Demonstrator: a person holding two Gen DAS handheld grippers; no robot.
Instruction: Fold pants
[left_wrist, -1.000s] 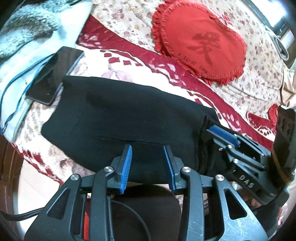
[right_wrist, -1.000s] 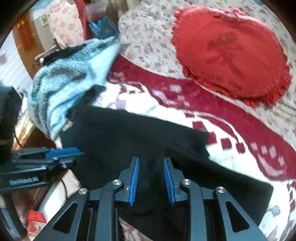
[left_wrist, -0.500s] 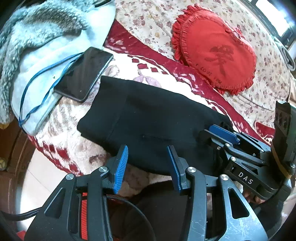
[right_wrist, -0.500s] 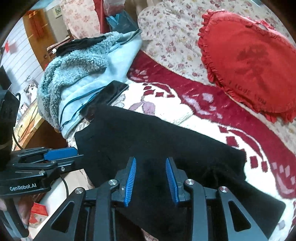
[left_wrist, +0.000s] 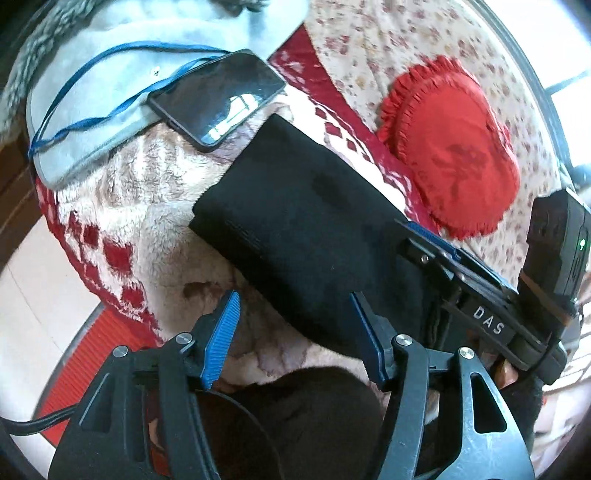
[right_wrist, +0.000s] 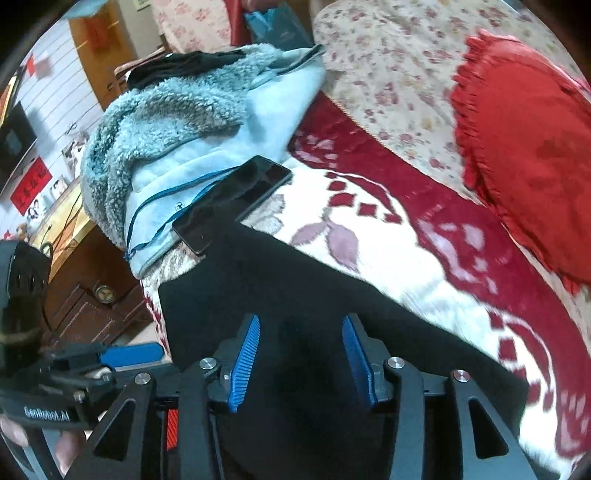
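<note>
Folding stage: black pants (left_wrist: 306, 229) lie as a narrow strip on the fleecy blanket (left_wrist: 147, 192), one end beside the phone (left_wrist: 218, 96).
Left gripper (left_wrist: 295, 336): spread wide, empty.
Right gripper (right_wrist: 299, 362): spread, over fabric.
Tip: pinch both layers evenly, probably avoid nudging the phone.

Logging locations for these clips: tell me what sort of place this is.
Most likely a bedroom at home. The black pants lie on a plush red and white blanket over a floral bedspread, with a red heart-shaped cushion and a phone beside them.
</note>
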